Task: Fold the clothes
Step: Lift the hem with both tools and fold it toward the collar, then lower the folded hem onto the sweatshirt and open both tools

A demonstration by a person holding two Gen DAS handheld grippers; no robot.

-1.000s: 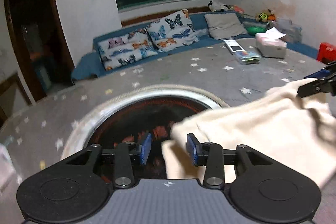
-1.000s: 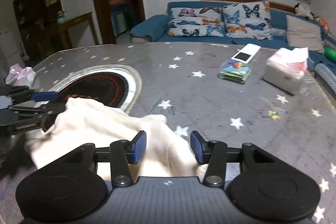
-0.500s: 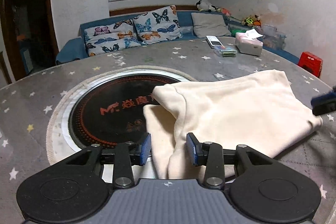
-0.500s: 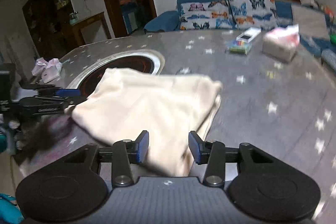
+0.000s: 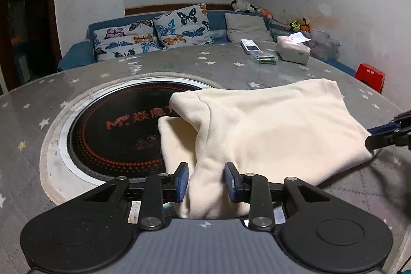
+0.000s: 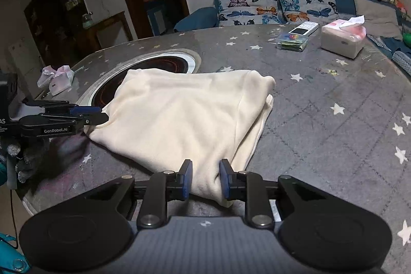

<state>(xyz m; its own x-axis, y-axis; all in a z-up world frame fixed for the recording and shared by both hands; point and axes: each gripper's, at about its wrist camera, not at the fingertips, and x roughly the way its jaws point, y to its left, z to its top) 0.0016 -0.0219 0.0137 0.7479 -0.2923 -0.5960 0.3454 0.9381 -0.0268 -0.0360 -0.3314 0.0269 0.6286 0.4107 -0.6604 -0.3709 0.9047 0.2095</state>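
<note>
A cream garment (image 5: 269, 130) lies folded on the grey star-patterned table, partly over the round black hotplate (image 5: 115, 130). My left gripper (image 5: 206, 181) is shut on the garment's near left corner; the cloth bunches between its blue pads. My right gripper (image 6: 204, 180) is shut on the near right corner of the garment (image 6: 185, 117). The right gripper also shows at the right edge of the left wrist view (image 5: 385, 135), and the left gripper at the left of the right wrist view (image 6: 84, 117).
A tissue box (image 6: 343, 39), a clear box of small items (image 6: 292, 41) and a white remote (image 6: 303, 30) sit at the table's far side. A crumpled pink-white bag (image 6: 56, 77) lies at the left edge. A blue sofa with butterfly cushions (image 5: 154, 35) stands behind.
Both grippers have pulled back toward the near edge with the garment's corners. The cloth, lifted and bunched a second ago, now lies spread flat on the table.
</note>
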